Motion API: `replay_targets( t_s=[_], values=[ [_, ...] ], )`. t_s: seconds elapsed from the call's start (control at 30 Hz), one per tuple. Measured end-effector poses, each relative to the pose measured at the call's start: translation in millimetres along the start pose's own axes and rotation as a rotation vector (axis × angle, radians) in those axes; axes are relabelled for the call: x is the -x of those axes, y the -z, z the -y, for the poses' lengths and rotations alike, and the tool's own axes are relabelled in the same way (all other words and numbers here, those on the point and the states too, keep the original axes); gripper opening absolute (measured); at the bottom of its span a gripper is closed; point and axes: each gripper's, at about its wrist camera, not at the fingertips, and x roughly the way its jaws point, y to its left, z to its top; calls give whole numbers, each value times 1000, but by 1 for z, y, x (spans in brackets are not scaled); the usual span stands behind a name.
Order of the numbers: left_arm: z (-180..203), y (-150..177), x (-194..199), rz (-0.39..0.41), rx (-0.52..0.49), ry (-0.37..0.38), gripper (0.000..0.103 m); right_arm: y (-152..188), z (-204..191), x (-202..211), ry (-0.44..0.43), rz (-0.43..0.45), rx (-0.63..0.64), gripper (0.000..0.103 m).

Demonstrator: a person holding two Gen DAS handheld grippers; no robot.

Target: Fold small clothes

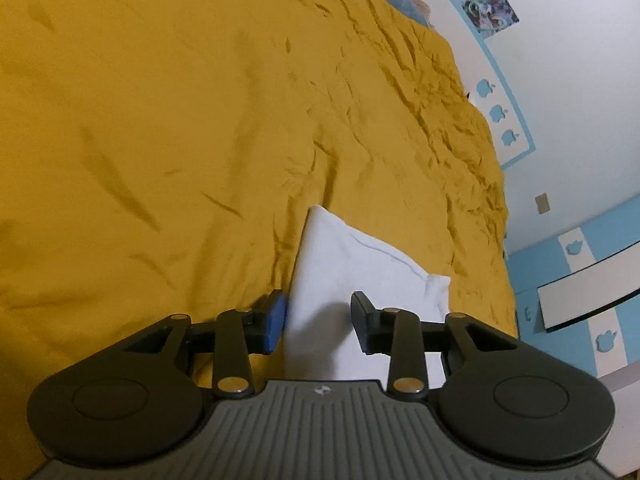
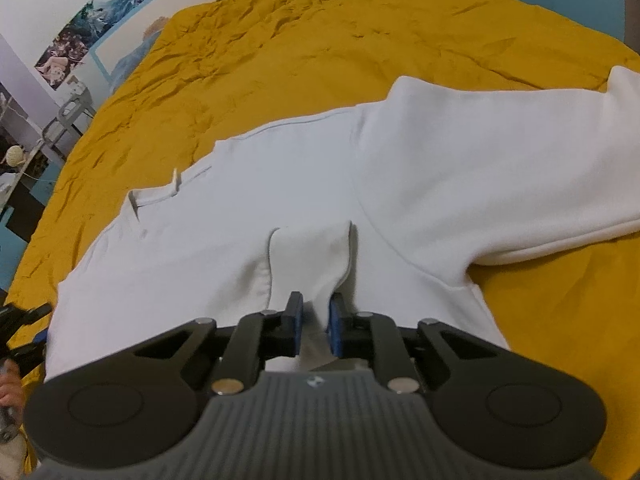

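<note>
A white garment (image 2: 280, 184) lies spread on the yellow bedspread (image 2: 320, 40), with one sleeve (image 2: 500, 168) reaching out to the right. My right gripper (image 2: 316, 320) is shut on a raised pinch of its near edge, and the cloth rises in a ridge between the blue pads. In the left wrist view a folded corner of the white garment (image 1: 360, 264) lies under my left gripper (image 1: 319, 320). That gripper is open: one finger (image 1: 276, 320) is just off the cloth's edge, and the other hangs over the cloth.
The wrinkled yellow bedspread (image 1: 160, 120) fills most of both views. A white and blue wall (image 1: 580, 100) with posters runs along the bed's far side. A hand (image 2: 8, 392) and a black gripper part show at the left edge of the right wrist view.
</note>
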Motion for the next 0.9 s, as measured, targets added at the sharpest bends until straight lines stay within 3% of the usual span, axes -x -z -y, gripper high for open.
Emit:
replay_targets(
  t_s=[0.03, 0.13, 0.17, 0.23, 0.33, 0.43, 0.57, 0.67, 0.77, 0.87, 0.9],
  values=[
    [1, -1, -4, -4, -9, -8, 37, 0, 1, 0, -9, 3, -3, 14],
    [4, -2, -3, 9, -57, 5, 6, 0, 3, -3, -45, 7, -9, 22],
    [6, -2, 3, 24, -76, 15, 4, 0, 3, -3, -50, 7, -8, 22],
    [15, -4, 20, 79, -151, 56, 3, 1, 1, -4, -45, 15, 13, 1],
    [27, -10, 38, 107, -265, 68, 3, 0, 1, 4, -57, 53, 28, 0],
    [31, -11, 28, 69, -349, -34, 4, -2, 2, 14, -69, 94, 41, 0],
    [26, -9, 15, 52, -351, -200, 5, 1, 3, -3, -37, 35, 43, 1],
    [23, -4, 31, 43, -323, -185, 7, 4, 9, -2, -41, 33, 17, 7],
    [32, 3, 50, 41, -331, -150, 25, 2, 12, 4, -36, 51, 9, 16],
    [46, 20, 62, 38, -385, -90, 25, 2, 8, 13, -47, 80, 14, 17],
    [54, 27, 59, 25, -423, -101, 25, 2, 4, 15, -52, 87, 30, 16]
  ],
)
